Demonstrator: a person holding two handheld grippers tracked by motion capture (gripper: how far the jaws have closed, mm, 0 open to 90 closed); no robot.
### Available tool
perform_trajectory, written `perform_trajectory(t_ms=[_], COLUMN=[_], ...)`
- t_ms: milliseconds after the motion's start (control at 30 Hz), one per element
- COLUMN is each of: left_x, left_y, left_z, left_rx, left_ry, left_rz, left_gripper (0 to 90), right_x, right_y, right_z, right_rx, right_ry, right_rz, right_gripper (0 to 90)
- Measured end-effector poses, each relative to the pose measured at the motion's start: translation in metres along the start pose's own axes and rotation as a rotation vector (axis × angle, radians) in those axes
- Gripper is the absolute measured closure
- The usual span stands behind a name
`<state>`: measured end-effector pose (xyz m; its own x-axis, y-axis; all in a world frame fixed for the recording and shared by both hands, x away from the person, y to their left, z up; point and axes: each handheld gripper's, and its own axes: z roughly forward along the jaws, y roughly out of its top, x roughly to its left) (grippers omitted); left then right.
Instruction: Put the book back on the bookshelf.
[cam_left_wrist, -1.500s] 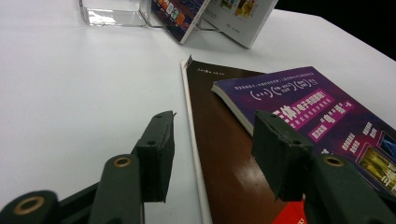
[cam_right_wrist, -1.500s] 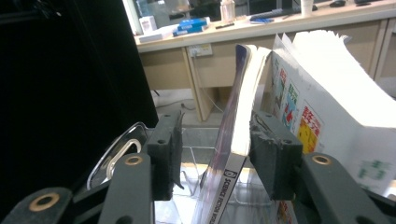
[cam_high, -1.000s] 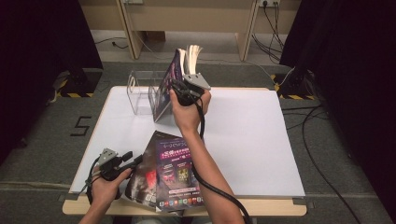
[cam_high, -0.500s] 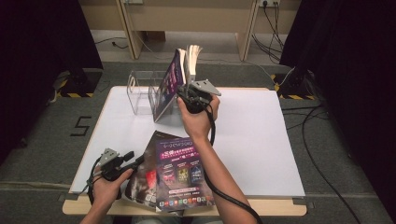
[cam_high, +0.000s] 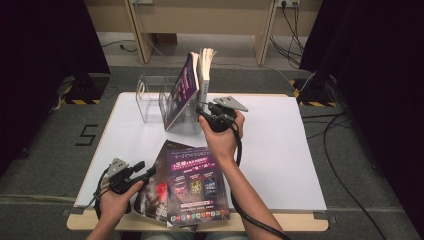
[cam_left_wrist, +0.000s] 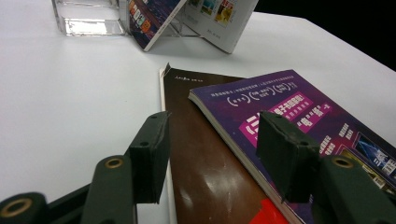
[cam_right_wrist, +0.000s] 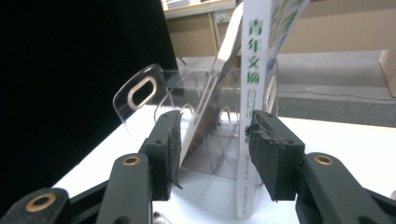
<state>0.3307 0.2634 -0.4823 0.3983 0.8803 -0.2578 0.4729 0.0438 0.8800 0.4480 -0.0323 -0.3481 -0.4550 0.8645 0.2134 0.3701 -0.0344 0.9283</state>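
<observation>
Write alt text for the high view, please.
A person's right-hand tongs, open, hover by magazines leaning in a clear rack on a white table. The left tongs, open, rest beside two stacked magazines at the near edge.

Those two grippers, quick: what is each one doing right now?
Left gripper: open, fingers just widened, astride the edge of the purple magazine, not gripping it.
Right gripper: open, holding nothing, facing the clear rack.

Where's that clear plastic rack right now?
In the high view the clear rack stands at the table's far left edge, holding two leaning books, with the right gripper just in front of them.
</observation>
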Motion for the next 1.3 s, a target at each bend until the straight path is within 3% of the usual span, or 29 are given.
perform_trajectory(t_ms=[500, 767, 967, 1200, 1300], left_x=[-0.012, -0.021, -0.029, -0.03, -0.03], left_y=[0.006, 0.013, 0.012, 0.004, 0.001], left_z=[0.007, 0.013, 0.021, 0.026, 0.029], left_rx=[0.033, 0.055, 0.097, 0.156, 0.168], left_ry=[-0.046, -0.065, -0.088, -0.096, -0.093], left_rz=[0.013, 0.03, 0.041, 0.046, 0.041], left_gripper=[39.3, 37.9, 38.2, 38.7, 38.7], right_x=[-0.014, -0.025, -0.031, -0.039, -0.042], right_y=[-0.03, -0.06, -0.075, -0.099, -0.109], right_z=[-0.018, -0.024, -0.027, -0.029, -0.03], right_rx=[0.11, 0.204, 0.258, 0.378, 0.405], right_ry=[0.041, 0.061, 0.07, 0.098, 0.097], right_rz=[0.005, 0.057, 0.068, 0.085, 0.096], right_gripper=[54.2, 54.2, 54.2, 54.2, 54.2])
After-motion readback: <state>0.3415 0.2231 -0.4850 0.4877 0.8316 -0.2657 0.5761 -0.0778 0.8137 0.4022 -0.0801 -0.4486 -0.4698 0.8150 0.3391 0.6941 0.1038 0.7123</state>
